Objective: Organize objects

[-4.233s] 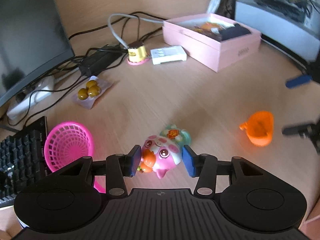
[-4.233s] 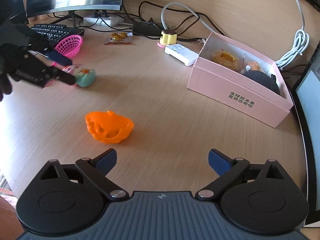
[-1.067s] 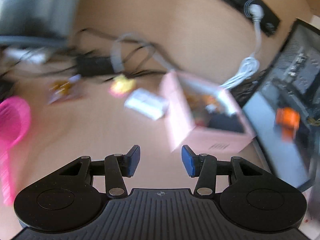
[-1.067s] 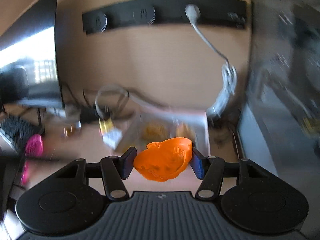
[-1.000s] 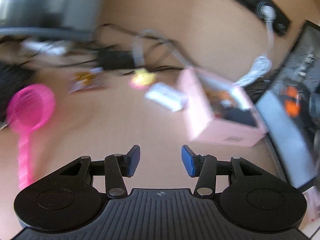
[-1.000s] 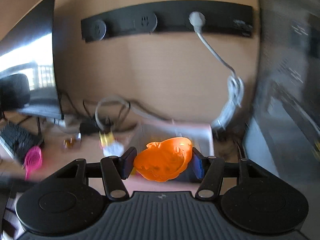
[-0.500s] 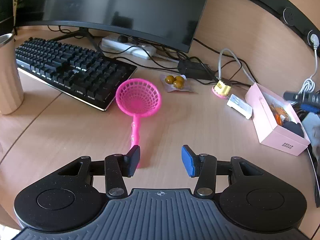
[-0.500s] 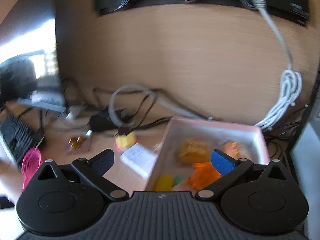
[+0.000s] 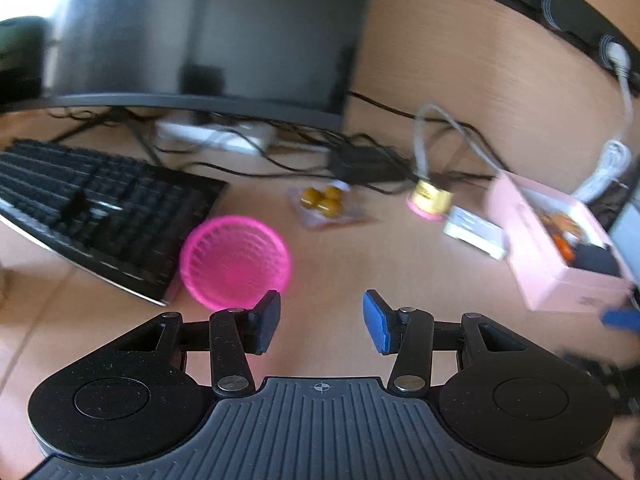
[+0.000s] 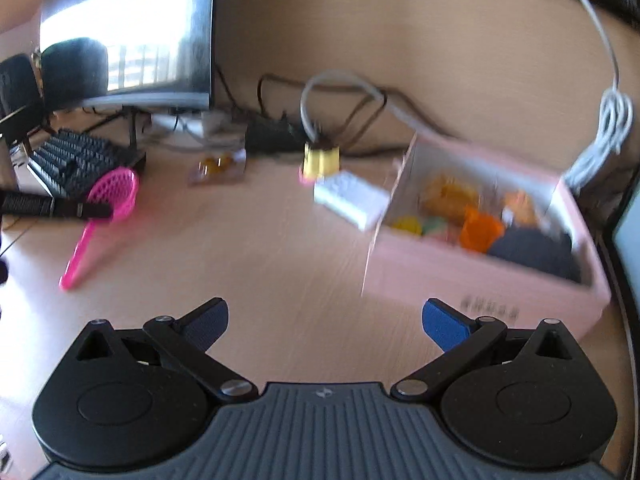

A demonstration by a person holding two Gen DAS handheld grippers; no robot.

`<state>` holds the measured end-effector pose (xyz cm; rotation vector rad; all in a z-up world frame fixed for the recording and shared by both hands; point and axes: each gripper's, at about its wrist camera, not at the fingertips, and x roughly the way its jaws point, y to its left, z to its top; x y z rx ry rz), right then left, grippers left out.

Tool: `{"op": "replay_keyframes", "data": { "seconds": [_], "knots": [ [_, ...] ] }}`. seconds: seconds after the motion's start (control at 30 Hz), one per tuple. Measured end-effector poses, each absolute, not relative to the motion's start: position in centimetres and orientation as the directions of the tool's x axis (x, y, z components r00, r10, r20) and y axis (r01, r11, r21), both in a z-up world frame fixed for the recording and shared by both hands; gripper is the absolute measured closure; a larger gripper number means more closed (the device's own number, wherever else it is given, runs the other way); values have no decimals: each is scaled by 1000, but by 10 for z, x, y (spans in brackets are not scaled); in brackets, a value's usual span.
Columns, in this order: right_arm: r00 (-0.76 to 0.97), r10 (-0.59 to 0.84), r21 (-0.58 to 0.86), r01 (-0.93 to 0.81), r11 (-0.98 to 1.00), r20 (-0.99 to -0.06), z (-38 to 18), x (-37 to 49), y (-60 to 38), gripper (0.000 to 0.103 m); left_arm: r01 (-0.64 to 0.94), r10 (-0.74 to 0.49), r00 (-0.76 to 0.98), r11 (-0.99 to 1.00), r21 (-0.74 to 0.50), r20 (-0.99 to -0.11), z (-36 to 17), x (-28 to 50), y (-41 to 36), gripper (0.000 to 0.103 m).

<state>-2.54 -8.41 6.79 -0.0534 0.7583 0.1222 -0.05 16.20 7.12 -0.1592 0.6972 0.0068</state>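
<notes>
A pink plastic strainer (image 9: pixel 235 261) lies on the wooden desk just ahead of my left gripper (image 9: pixel 320 322), which is open and empty; its handle is hidden behind the fingers. The strainer also shows in the right wrist view (image 10: pixel 114 194), with the left gripper's dark fingers (image 10: pixel 72 210) over it. The open pink box (image 10: pixel 480 276) holds the orange toy (image 10: pixel 480 232) and several other toys. My right gripper (image 10: pixel 324 322) is wide open and empty, in front of the box. The box also shows at the right of the left wrist view (image 9: pixel 560 248).
A black keyboard (image 9: pixel 92 200) and a monitor (image 9: pixel 192 36) stand at the left. A packet of yellow-brown balls (image 9: pixel 324 202), a small gold object (image 9: pixel 430 198), a white block (image 9: pixel 476 232) and tangled cables (image 9: pixel 360 160) lie along the back.
My right gripper let the orange toy go into the pink box and drew back. My left gripper moved in close to the pink strainer.
</notes>
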Motion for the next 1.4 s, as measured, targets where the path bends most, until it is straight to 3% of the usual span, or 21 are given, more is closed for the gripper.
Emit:
{"op": "replay_keyframes", "data": {
  "seconds": [0.13, 0.3, 0.43, 0.67, 0.87, 1.07, 1.4],
  "knots": [
    [690, 67, -8, -105, 994, -720, 57, -30, -84, 0, -65, -74, 762, 980, -189, -643, 72, 12, 177, 53],
    [644, 56, 11, -73, 997, -763, 44, -36, -84, 0, 90, -161, 751, 986, -143, -640, 80, 46, 165, 53],
    [613, 45, 24, -43, 999, -789, 34, -41, -88, 0, 107, -146, 754, 989, -100, -641, 79, 93, 153, 53],
    [593, 42, 42, -14, 999, -804, 32, -49, -96, 0, -14, -37, 736, 997, -70, -676, 53, 179, 149, 53],
    [592, 26, 61, 39, 997, -805, 39, -56, -107, 0, 9, -61, 695, 997, -75, -716, 29, 214, 147, 53],
    [590, 7, 57, 66, 996, -808, 42, -58, -117, 0, 130, -121, 675, 991, -44, -728, 27, 184, 133, 52],
    [583, 26, 67, 48, 997, -812, 36, -58, -120, 0, 306, -241, 649, 951, -42, -722, 28, 42, 96, 52]
  ]
}}
